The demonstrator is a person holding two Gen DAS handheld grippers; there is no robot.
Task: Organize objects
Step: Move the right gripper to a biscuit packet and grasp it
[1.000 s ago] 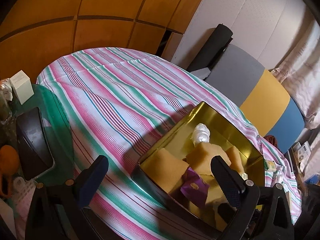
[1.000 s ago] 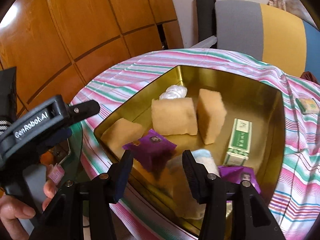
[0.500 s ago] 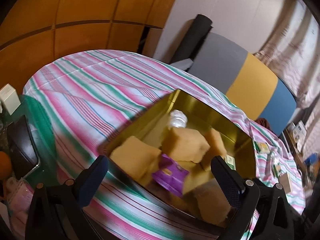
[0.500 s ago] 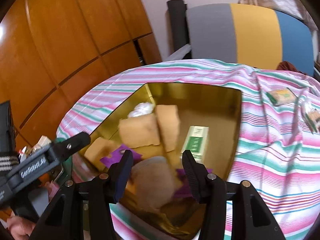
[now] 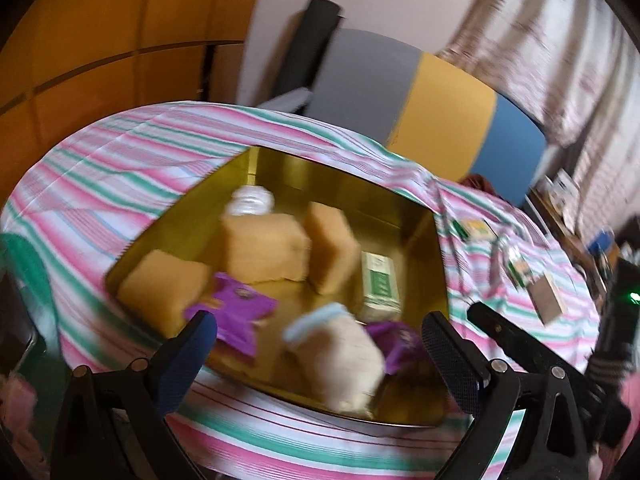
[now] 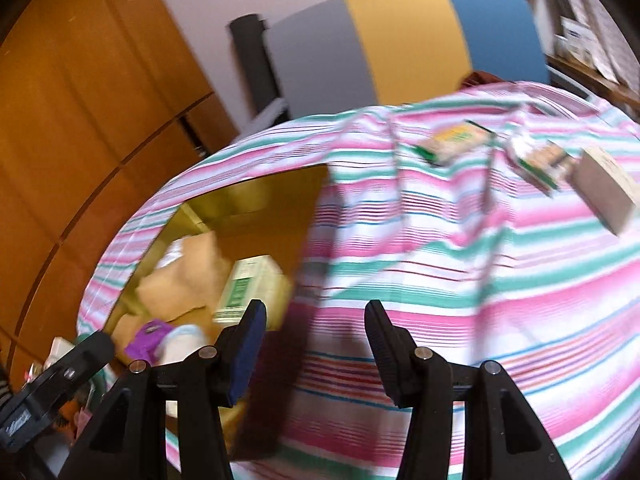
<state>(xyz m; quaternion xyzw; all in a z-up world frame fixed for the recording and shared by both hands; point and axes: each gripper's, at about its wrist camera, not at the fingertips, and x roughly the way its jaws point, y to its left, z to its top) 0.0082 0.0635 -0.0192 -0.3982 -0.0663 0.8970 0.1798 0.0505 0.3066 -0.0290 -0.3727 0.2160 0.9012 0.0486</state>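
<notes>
Left gripper [image 5: 320, 354] angled down over the gold tin [image 5: 352, 184], fingers wide, nothing between them. Right gripper [image 6: 316, 338] angled down over the striped counter [image 6: 460, 280], fingers narrowly parted, empty. Tin holds three sponges [image 5: 262, 246] and two purple packets [image 5: 236, 314] (blurred); three small boxes [image 6: 456, 140] lie beyond, indistinct.

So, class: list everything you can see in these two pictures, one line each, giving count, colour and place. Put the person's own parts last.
tin: one, gold, on the striped cloth
sponges: three, tan, in the tin
green box: one, white and green, in the tin
purple packets: two, in the tin
bottle: one, white, in the tin's far corner
cloth: one, pink, green and white stripes
packets: two, green and yellow, on the cloth outside the tin
block: one, beige, on the cloth
left tongs: open, empty
right tongs: open, empty
</notes>
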